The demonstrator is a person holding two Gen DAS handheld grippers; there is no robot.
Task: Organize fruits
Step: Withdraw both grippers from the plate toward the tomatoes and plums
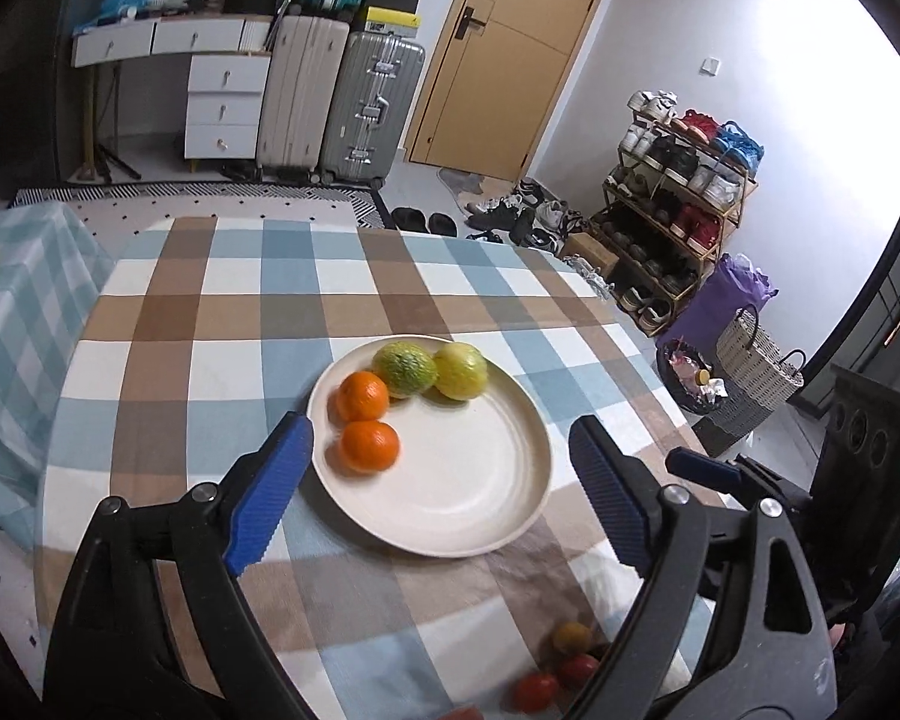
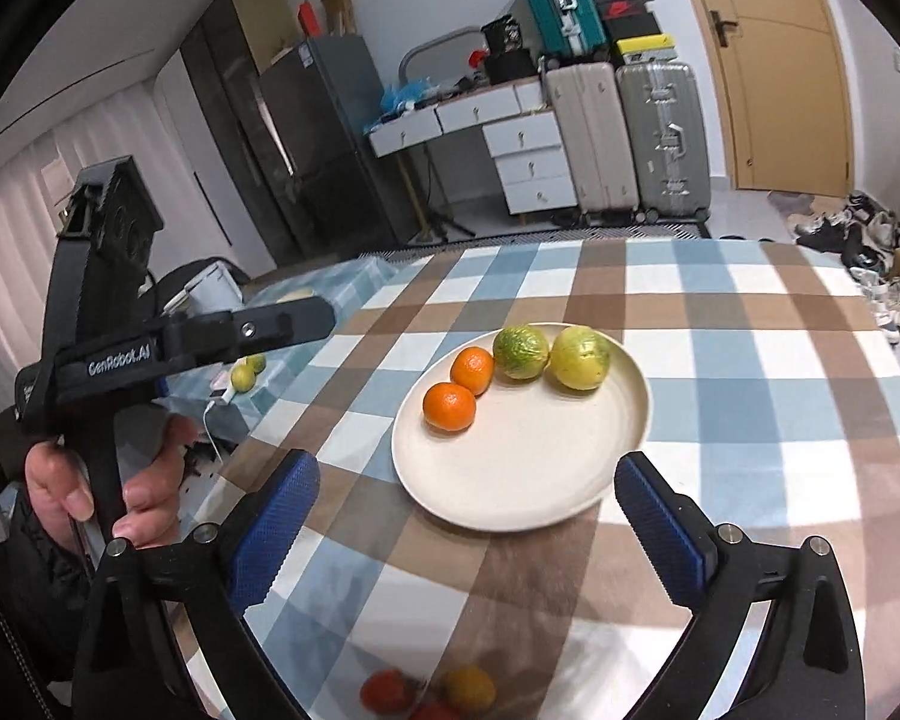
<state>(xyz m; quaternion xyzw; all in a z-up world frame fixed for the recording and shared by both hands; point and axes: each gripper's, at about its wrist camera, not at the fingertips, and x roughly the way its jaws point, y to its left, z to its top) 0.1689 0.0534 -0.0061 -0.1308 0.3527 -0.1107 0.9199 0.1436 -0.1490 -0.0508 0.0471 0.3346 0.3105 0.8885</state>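
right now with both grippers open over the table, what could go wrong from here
1. The small fruits near the table's front edge lie loose on the cloth; a nudge from the right gripper could roll them off.
2. The oranges and green fruits crowd one side of the plate; adding more there could knock one out.
3. The left gripper hangs over the plate and might clip its rim.

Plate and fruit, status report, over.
Left gripper and right gripper open, empty. Four fruits on plate. Small tomatoes loose on the table.
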